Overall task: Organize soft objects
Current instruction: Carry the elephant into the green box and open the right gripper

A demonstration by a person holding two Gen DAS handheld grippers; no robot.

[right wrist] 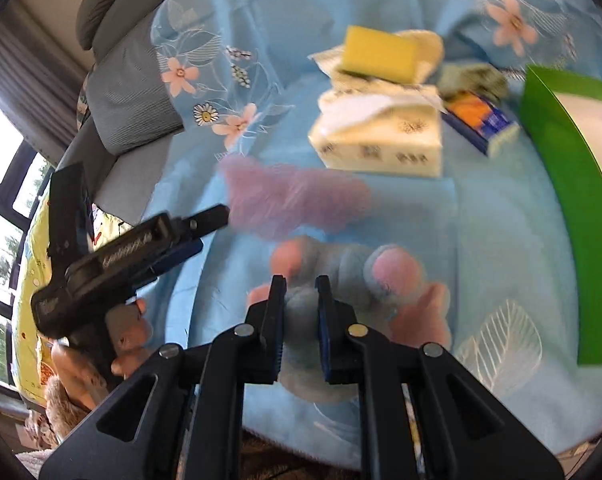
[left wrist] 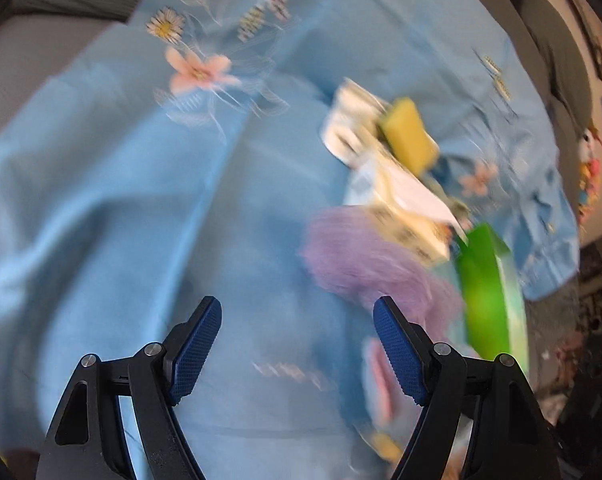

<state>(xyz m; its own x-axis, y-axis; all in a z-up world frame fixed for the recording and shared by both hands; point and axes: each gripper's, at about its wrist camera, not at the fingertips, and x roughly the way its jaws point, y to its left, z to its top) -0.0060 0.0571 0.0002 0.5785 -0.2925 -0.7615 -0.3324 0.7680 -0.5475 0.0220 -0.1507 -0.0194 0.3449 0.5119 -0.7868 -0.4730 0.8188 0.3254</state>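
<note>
Left wrist view: left tool [left wrist: 297,312] seen with jaws spread wide, nothing between pads. Blue floral sheet [left wrist: 101,184] spread beneath. Purple fluffy item [left wrist: 353,252] seen just ahead, right of tool; tissue pack [left wrist: 405,216] and yellow sponge [left wrist: 409,132] farther ahead; green box [left wrist: 485,292] at right.

Right wrist view: right tool [right wrist: 301,280] clamped narrow on grey-and-pink plush toy [right wrist: 381,280]. Purple item ahead; tissue pack, sponge beyond. Green box far right. Left tool seen at left, gripped by hand [right wrist: 129,336].

Home living room, grey sofa cushions [right wrist: 133,96], floral blue sheet [right wrist: 261,32], curtained windows [right wrist: 5,152]
</note>
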